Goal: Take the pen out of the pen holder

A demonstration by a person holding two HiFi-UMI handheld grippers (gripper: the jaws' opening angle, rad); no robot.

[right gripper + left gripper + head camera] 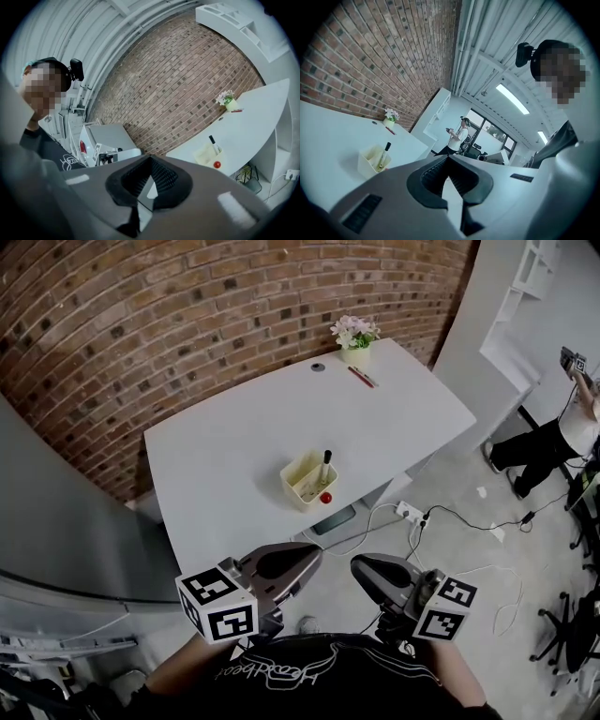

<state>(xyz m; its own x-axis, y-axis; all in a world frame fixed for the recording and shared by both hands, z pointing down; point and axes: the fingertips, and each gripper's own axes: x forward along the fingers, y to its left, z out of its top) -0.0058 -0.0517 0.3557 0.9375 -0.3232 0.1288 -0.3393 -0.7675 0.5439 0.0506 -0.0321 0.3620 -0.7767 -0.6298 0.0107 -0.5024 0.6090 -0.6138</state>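
A cream pen holder stands near the front edge of the white table, with a red knob on its front. A pen with a black cap leans upright inside it. Both grippers hang close to my chest, well short of the table. The left gripper and right gripper are shut, tips touching, nothing held. In the left gripper view the holder and pen sit far left of the jaws' tip. In the right gripper view the holder and pen lie right of the gripper.
A small flower pot, a red pen and a small round disc sit at the table's far edge by the brick wall. A power strip with cables lies on the floor. Another person stands at the right.
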